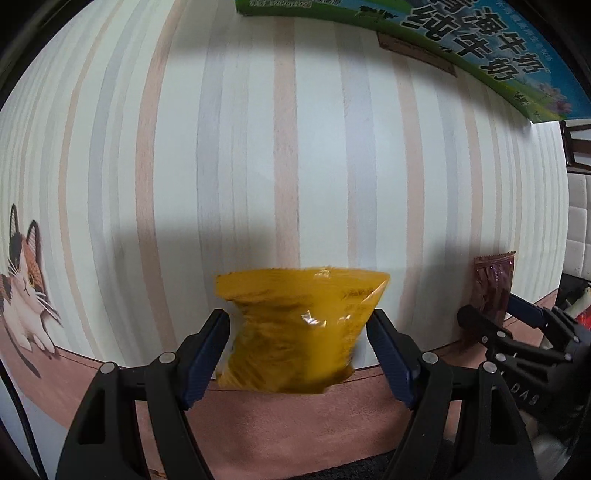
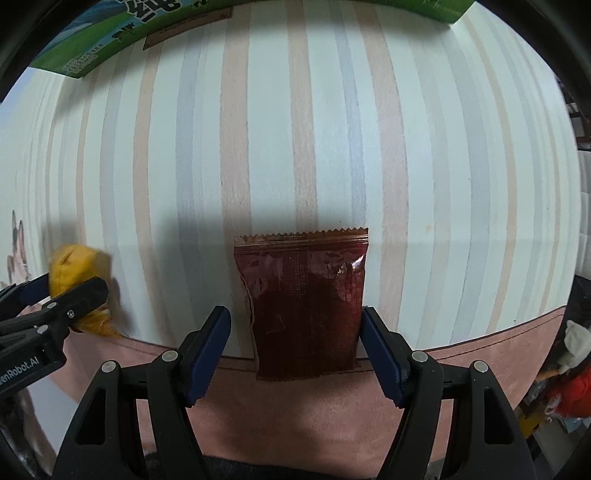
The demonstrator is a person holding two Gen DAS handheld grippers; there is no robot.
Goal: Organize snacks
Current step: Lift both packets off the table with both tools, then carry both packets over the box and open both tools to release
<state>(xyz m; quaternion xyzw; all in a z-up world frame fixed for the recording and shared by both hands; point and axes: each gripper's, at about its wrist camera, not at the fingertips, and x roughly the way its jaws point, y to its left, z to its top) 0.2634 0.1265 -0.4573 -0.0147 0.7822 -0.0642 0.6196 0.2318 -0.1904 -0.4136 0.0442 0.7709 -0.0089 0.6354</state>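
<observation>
A yellow snack packet lies on the striped mat between the fingers of my left gripper; the jaws stand open around it with small gaps on both sides. A dark red snack packet lies between the fingers of my right gripper, also open, its right finger close to the packet's edge. The right gripper with the red packet shows at the right of the left wrist view. The left gripper and yellow packet show at the left of the right wrist view.
A green and blue milk carton box stands at the far edge of the mat, also in the right wrist view. The mat has a pink border and a cat picture at left. Clutter lies off the mat at right.
</observation>
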